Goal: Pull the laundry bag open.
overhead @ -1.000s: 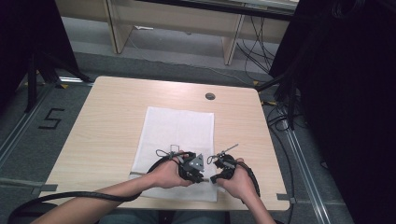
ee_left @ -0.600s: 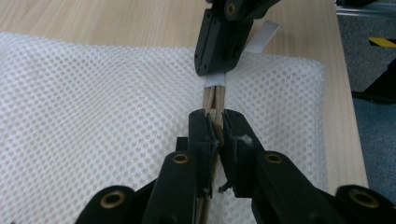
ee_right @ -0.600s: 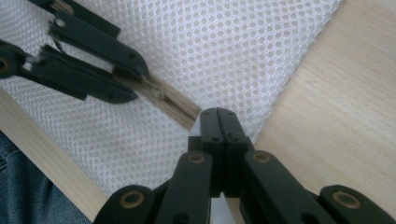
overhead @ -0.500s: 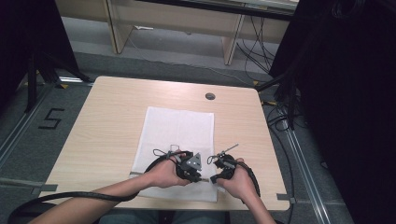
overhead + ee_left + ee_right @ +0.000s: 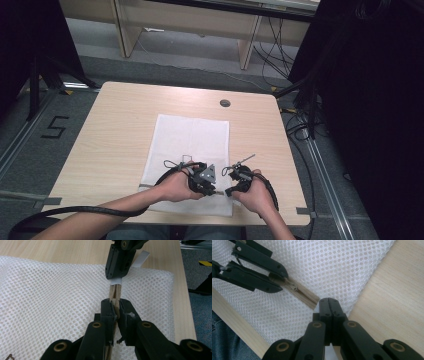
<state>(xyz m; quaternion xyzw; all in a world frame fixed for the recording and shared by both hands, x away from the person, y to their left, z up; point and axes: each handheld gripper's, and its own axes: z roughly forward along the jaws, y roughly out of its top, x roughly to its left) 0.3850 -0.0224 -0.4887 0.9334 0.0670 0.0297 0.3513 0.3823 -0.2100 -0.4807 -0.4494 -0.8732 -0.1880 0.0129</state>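
High view: white mesh laundry bag (image 5: pixel 192 150) lay flat mid-table, zipper along the near edge. Left gripper (image 5: pixel 115 311) clamped on the tan zipper (image 5: pixel 115 291), likely its pull; right gripper (image 5: pixel 329 305) pinched shut on the zipper's end, apparently anchoring the bag for sliding.

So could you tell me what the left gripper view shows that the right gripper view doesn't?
Left gripper view: the white tab pinched by the right hand-held gripper, and grey floor past the table edge.
Right gripper view: the zipper with its coil seen from the side, and blue denim beyond the table's near edge.
Both: the white mesh bag, the left hand-held gripper shut on the zipper, and the wooden table.
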